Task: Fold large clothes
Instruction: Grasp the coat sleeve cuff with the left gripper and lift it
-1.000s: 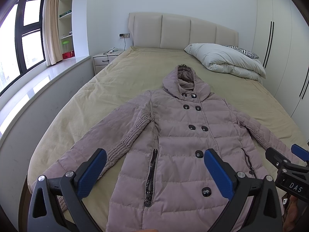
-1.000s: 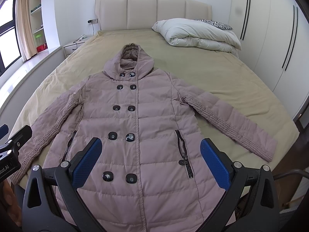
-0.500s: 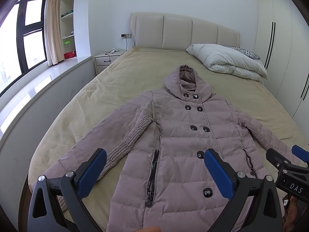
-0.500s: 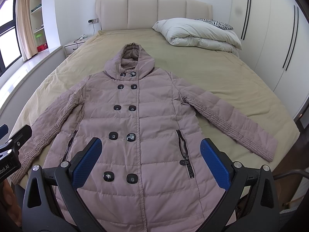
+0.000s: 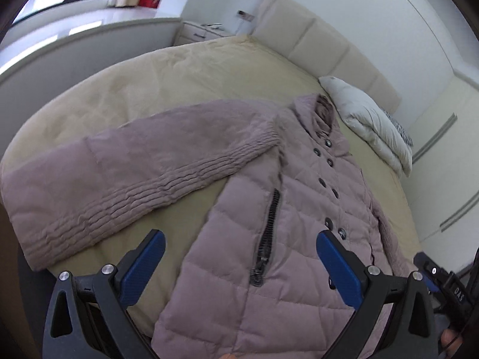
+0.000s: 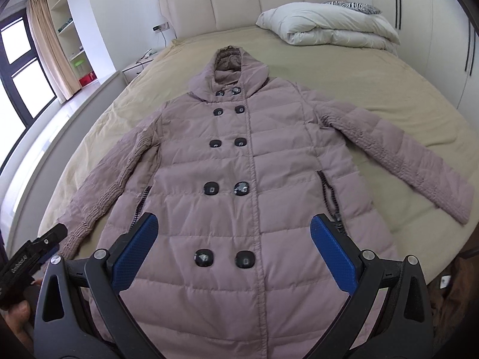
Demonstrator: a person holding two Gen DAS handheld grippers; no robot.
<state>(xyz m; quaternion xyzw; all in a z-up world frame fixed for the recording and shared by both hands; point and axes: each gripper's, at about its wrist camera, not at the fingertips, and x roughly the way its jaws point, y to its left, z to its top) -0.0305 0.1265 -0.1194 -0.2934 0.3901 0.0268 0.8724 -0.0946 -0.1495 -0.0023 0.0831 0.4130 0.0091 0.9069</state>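
Right wrist view: we are looking down the length of a mauve quilted hooded coat (image 6: 254, 179) lying face up, flat and buttoned, on the beige bed (image 6: 374, 89), hood toward the headboard, both sleeves angled out to the sides. We are holding the right gripper (image 6: 233, 251) above the hem area with its blue pads (image 6: 332, 257) wide apart, nothing between them. The left gripper (image 5: 239, 266) is also standing spread apart and empty, hovering over the coat's lower left panel near the pocket zip (image 5: 266, 239), tilted toward the left sleeve (image 5: 119, 185).

We are judging the coat as soft, puffy and bulky: padded, likely light for its size but springy, so folds may want to puff back open. The shell fabric is looking smooth, possibly slippery, so a thin pinch could slide off. The ribbed shirring along each sleeve is looking grippier than the plain quilting. Good places to hold, as we are seeing it: the left cuff end (image 5: 39, 239) for the left gripper and the right cuff (image 6: 458, 206) for the right one, taking a full bite of the padded layers, not surface fabric. Hem corners are the other option. We are avoiding the buttons (image 6: 211, 188) and zip pulls, which are hard and would stop the pads closing well. A folded duvet (image 6: 329, 24) is lying well clear near the headboard.
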